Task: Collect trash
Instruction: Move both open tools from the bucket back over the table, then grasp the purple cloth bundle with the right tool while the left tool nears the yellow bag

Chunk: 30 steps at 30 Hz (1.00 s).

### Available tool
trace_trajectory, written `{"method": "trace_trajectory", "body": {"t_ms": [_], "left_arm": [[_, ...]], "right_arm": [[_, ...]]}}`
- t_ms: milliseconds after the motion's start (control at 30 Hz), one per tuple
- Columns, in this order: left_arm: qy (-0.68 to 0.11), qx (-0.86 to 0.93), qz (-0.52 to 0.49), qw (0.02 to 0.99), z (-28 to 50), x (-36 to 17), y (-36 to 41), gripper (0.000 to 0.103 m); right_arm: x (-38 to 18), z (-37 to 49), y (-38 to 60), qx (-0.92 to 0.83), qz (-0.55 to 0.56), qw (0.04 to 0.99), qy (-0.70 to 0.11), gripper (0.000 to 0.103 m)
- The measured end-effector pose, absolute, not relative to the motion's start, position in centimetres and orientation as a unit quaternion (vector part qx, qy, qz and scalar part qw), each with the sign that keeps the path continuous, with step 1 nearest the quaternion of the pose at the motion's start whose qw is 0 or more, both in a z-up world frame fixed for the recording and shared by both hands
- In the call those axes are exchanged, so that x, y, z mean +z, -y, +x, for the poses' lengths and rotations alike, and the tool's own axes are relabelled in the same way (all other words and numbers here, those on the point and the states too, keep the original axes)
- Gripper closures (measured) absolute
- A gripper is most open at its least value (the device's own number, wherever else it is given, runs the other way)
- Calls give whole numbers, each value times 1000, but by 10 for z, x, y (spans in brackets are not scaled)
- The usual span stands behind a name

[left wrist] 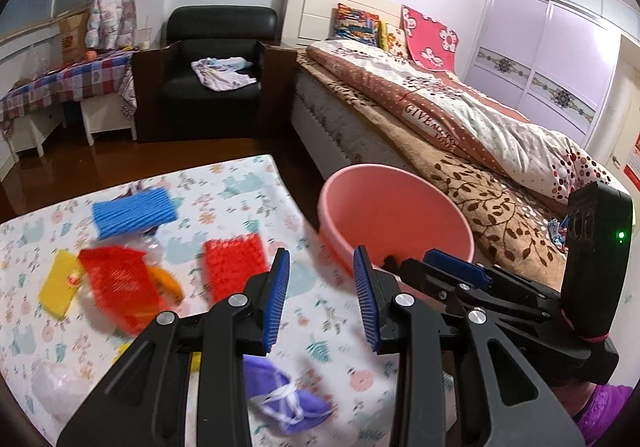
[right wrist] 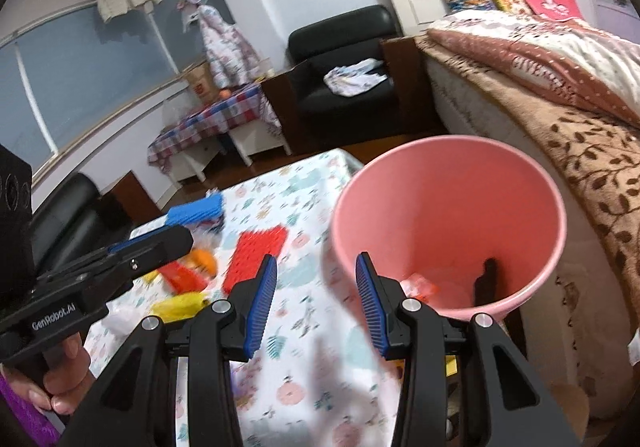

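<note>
Pink plastic makes the big bin [right wrist: 448, 223] that stands at the right edge of the table [left wrist: 320, 311], next to the bed [left wrist: 460, 119]. We see a small red scrap [right wrist: 420, 285] lying at the bottom of the bin.

We hold our left gripper [left wrist: 322, 297] over the flowered table cloth. Its blue pads [left wrist: 278, 299] are apart, and nothing sits between them. Our right gripper [right wrist: 316, 299] hangs by the near rim of the pink bin. Its two pads [right wrist: 260, 307] are apart too, with nothing in them. A hand [right wrist: 60, 375] in a purple sleeve holds the handle of the left gripper.

Trash is spread on the left part of the table. A blue foam net [left wrist: 134, 211] lies farthest back. A red foam net [left wrist: 234, 265] lies just ahead of the left gripper, near the bin but not touching it. Another red piece [left wrist: 120, 283] lies more to the left, with a yellow piece [left wrist: 60, 283] beside it and an orange bit [left wrist: 168, 279] poking out. They are blurry, so we cannot tell more. A purple pouch with white string [left wrist: 280, 403] lies close under the left gripper. A crumpled clear bag [left wrist: 56, 383] sits at the near left corner.

Behind the table are a black armchair [left wrist: 216, 71] and a small table with a checked cloth [left wrist: 64, 79].
</note>
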<state>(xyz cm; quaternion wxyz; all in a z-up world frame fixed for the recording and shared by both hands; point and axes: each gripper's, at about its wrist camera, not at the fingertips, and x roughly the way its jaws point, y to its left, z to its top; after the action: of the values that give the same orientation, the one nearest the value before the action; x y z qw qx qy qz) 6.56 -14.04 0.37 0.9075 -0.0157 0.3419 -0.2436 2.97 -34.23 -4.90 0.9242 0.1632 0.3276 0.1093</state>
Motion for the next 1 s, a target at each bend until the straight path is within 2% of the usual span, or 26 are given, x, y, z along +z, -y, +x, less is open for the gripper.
{"method": "trace_trajectory", "body": {"t_ms": [467,1000], "left_arm": [[-370,-190,-41,909,58,-18,80,70],[-385,-159,-53,907,49,-30,45,70]], "right_arm": [[-59,35,299,157,131,912,-356,62],[-64,35,280,182,111,905,-369,62]]}}
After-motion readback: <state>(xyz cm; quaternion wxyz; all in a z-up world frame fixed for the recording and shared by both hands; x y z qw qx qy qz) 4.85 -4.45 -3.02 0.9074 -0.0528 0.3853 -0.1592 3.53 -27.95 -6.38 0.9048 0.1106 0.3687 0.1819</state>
